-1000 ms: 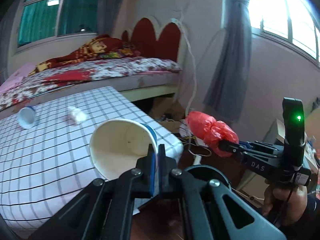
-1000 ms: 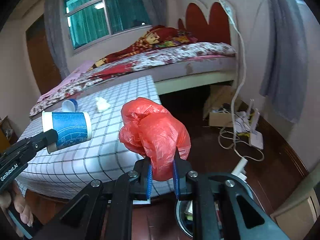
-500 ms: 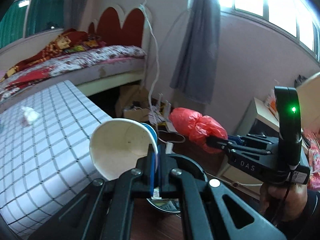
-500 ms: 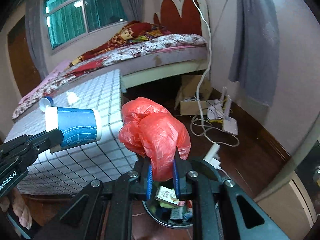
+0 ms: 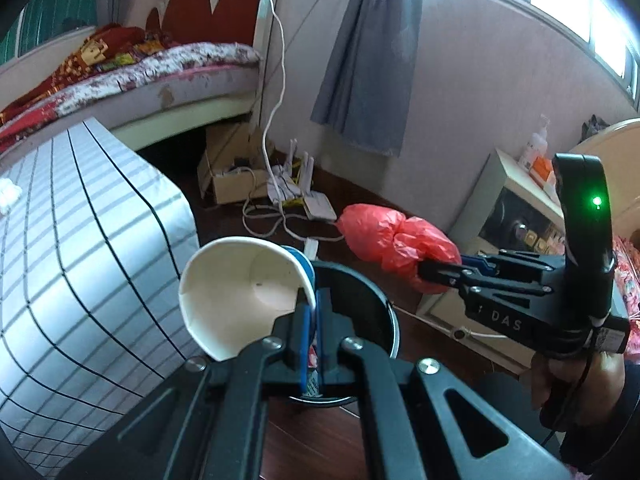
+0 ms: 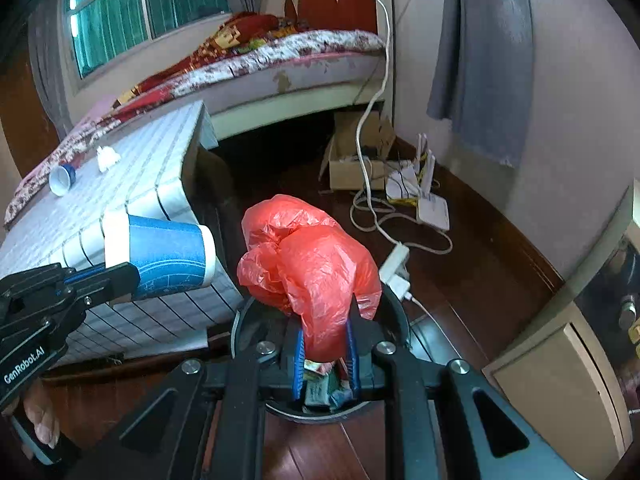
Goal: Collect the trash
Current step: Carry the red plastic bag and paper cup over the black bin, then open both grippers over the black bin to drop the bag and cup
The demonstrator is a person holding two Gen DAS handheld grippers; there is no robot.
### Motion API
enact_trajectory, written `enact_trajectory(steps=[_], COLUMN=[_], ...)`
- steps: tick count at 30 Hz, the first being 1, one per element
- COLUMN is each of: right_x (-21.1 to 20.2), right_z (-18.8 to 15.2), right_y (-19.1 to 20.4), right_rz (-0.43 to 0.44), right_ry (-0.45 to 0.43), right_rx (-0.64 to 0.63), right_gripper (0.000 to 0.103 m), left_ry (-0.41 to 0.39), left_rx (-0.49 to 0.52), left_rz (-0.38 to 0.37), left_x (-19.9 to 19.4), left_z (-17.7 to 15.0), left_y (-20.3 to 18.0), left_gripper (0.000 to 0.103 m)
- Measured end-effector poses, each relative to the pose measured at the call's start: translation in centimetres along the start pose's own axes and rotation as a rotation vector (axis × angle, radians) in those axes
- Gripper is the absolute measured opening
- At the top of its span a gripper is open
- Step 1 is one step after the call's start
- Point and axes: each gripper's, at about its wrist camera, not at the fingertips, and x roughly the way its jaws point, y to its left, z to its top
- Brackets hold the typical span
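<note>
The paper cup (image 5: 244, 292), white inside and blue outside, is held on its side by the left gripper (image 5: 314, 320), whose two fingers are pressed together on the cup's rim wall; the open mouth of the cup faces the left wrist camera. In the right wrist view the same paper cup (image 6: 160, 252) is seen from the side, with the left gripper (image 6: 120, 276) clamped on it, in the air beside the corner of the checkered table (image 6: 140, 184). The red plastic bag (image 6: 308, 268), crumpled into a ball, is squeezed between the fingers of the right gripper (image 6: 324, 344), so this gripper is closed on the bag. Directly under both grippers stands the round black trash bin (image 6: 400, 320) on the dark wooden floor (image 6: 472, 280), and some wrappers lie inside it. On the checkered table, well apart from the grippers, there lie a second small cup (image 6: 62, 178) on its side and a crumpled white tissue (image 6: 107, 158). Behind the table there is a bed (image 6: 280, 56), and near the wall a cardboard box (image 6: 352, 156) and a white router (image 6: 430, 204) with cables on the floor.
</note>
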Motion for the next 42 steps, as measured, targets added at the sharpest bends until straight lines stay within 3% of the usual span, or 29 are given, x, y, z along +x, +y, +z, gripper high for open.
enact_trajectory(steps=[14,18,19,20,21,22,25,27,30,42], right_x=[8.3,11.1,11.6,12.2,13.1,13.4,13.3,13.2,13.1,10.6], right_z=[-2.3,-2.2,-2.3,-2.5,-2.7,-3.0,-3.4,-3.7,-4.1,-4.4], right_y=[-2.0,-2.8,-2.9,-3.2,-3.8,-4.2,-5.5,-6.1,-6.2,-4.1], right_rz=[0.032,0.056,0.053,0.047,0.013,-0.013,-0.053,-0.083,-0.118,-0.120], right_ry=[0.219,0.273,0.270,0.270,0.294,0.304,0.304,0.309,0.305,0.239], right_rx=[-0.041,-0.041,-0.042,-0.038,-0.027,-0.016,0.031,0.058,0.063,0.041], right_gripper=[0.018,0.018,0.020,0.040,0.076,0.086,0.087,0.103,0.103,0.103], left_ry=[0.183,0.221,0.217,0.226,0.237,0.232,0.238,0.245,0.246,0.197], left_rx=[-0.016,-0.059,-0.079,-0.099,-0.112,-0.114,-0.128,-0.131,-0.129,-0.119], left_rz=[-0.078,-0.146,-0.162,-0.153,-0.110,-0.075,0.025,0.065,0.117,0.164], left_x=[7.7,9.6,9.8,10.2,10.3,10.2,9.5,9.3,8.8,7.1], left_z=[-1.6,-2.1,-2.2,-2.4,-2.7,-2.9,-4.1,-4.8,-5.5,-4.8], left_y=[0.6,1.1,1.3,1.6,1.8,1.9,2.5,2.8,3.0,2.9], left_gripper=[0.003,0.003,0.016,0.061,0.082,0.102,0.102,0.102,0.102,0.102])
